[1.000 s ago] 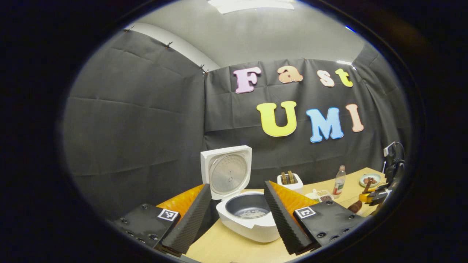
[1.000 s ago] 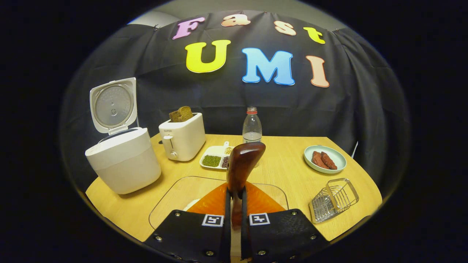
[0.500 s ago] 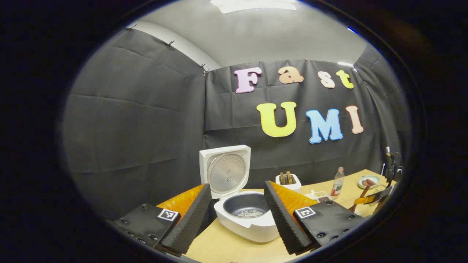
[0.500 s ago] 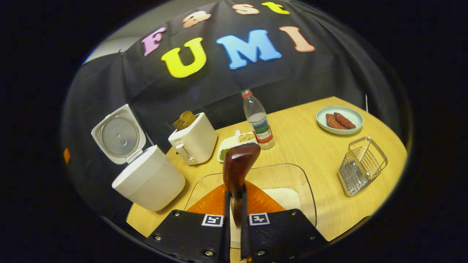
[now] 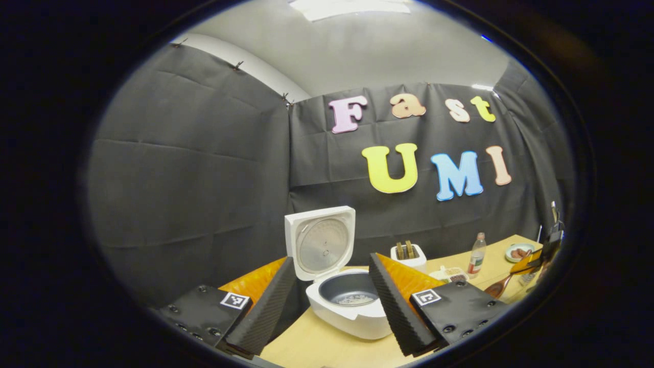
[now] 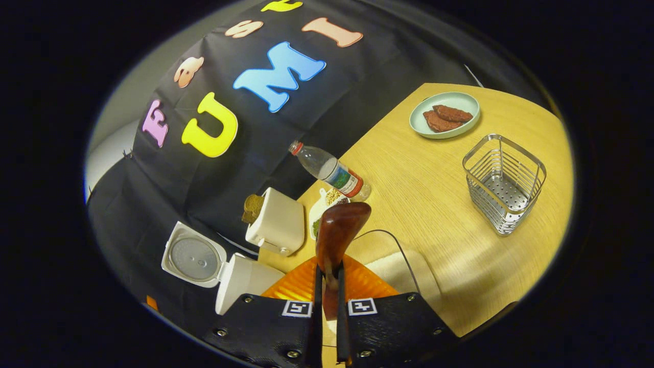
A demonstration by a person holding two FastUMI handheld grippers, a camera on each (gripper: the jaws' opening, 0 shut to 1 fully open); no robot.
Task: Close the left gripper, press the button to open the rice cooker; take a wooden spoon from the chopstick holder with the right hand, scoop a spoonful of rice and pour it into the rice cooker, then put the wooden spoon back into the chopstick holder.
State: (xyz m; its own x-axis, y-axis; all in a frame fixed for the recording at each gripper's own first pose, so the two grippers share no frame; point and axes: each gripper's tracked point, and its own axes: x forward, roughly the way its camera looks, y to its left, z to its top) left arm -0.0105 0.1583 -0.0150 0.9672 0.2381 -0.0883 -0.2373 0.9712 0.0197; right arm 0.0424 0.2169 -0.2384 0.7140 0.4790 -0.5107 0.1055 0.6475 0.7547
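The white rice cooker (image 5: pixel 352 319) stands open, its lid (image 5: pixel 320 241) upright and a few rice grains in the dark pot (image 5: pixel 350 291). My left gripper (image 5: pixel 331 260) hangs open in front of it, a finger on either side and nothing between them. My right gripper (image 6: pixel 329 271) is shut on the handle of the dark wooden spoon (image 6: pixel 338 227), whose bowl sticks out ahead, over a glass tray of rice (image 6: pixel 396 266). The wire chopstick holder (image 6: pixel 503 181) stands empty to the right. The right gripper (image 5: pixel 536 260) with the spoon (image 5: pixel 498 289) also appears far right in the left gripper view.
On the wooden table (image 6: pixel 439 204) stand a white toaster (image 6: pixel 278 225) with bread, a tilted-looking water bottle (image 6: pixel 332 173), a divided dish of beans (image 6: pixel 323 207) and a pale plate of meat (image 6: pixel 444 115). The rice cooker (image 6: pixel 245 281) sits at the table's left end.
My right gripper has rolled hard with the spoon still in its grip, so its whole scene has tilted and the tray has slid under it. The left gripper has barely moved.
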